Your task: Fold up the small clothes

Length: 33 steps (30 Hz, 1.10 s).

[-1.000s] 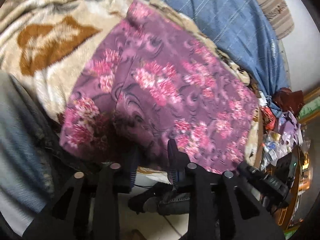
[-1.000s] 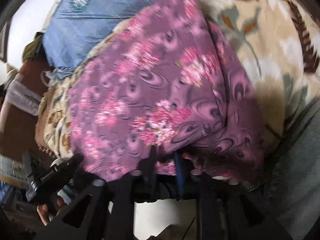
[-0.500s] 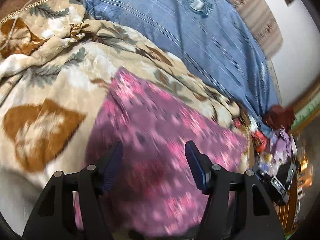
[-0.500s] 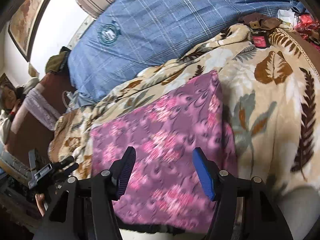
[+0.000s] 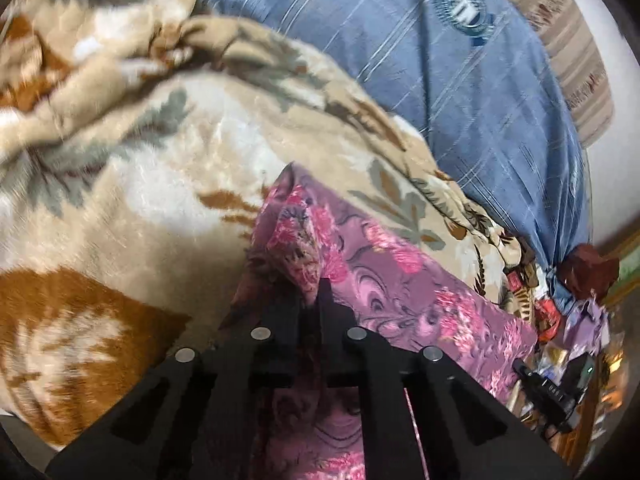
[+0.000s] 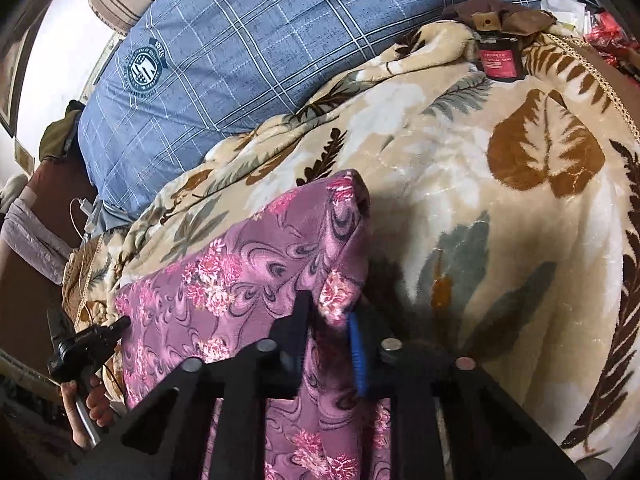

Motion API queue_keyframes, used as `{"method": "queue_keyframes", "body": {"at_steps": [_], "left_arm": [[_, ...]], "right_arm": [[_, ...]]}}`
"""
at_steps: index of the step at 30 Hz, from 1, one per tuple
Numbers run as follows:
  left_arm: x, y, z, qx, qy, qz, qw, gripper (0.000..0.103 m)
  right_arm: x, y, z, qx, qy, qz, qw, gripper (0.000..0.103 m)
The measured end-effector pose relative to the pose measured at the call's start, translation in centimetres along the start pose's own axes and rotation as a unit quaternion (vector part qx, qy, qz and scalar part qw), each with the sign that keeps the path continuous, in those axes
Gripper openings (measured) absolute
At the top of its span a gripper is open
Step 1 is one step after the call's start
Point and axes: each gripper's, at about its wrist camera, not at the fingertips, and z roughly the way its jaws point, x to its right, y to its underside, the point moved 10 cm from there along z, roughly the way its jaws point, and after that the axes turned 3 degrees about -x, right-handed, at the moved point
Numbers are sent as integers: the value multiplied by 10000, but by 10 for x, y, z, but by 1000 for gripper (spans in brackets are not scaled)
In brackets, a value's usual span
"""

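Observation:
A purple garment with pink flowers (image 5: 400, 276) lies on a beige leaf-print blanket (image 5: 152, 184) on the bed. My left gripper (image 5: 310, 300) is shut on the garment's left side, with a pinch of cloth standing up between its fingers. In the right wrist view the same garment (image 6: 248, 276) stretches away to the left. My right gripper (image 6: 330, 316) is shut on the garment's right edge, and a fold of cloth bulges between the black finger and the blue pad (image 6: 356, 344). The garment's far corners rest on the blanket.
A blue checked pillow (image 6: 256, 40) lies behind the blanket (image 6: 500, 208). A dark bottle with a red label (image 6: 498, 60) stands at the back right. The left gripper (image 6: 86, 344) shows at the bed's left edge. Clutter (image 5: 560, 320) sits beside the bed.
Both grippers were open half a second ago above the garment. Both have come down and shut on its left and right sides.

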Motion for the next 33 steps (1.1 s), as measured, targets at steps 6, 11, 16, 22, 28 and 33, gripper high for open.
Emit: {"method": "queue_keyframes", "body": {"at_steps": [6, 11, 16, 22, 28, 33], "left_arm": [[-7, -5, -3, 95, -294, 103, 9995, 4], [-17, -1, 13, -58, -459, 48, 9989, 12], [-10, 3, -31, 237, -219, -51, 9995, 46], [-15, 46, -76, 379, -149, -279, 9988, 59], [-30, 96, -65, 43, -136, -393, 9991, 62], [-41, 117, -49, -143, -97, -451, 9988, 62]], "right_arm": [[0, -4, -22, 184, 3, 86, 9998, 7], [19, 4, 12, -202, 116, 199, 9995, 8], [-1, 3, -27, 38, 470, 18, 9989, 47], [-105, 16, -84, 327, -311, -742, 9962, 66], [-231, 43, -55, -469, -1716, -1285, 9756, 69], [-301, 70, 6, -1403, -2011, -1606, 9561, 69]]}}
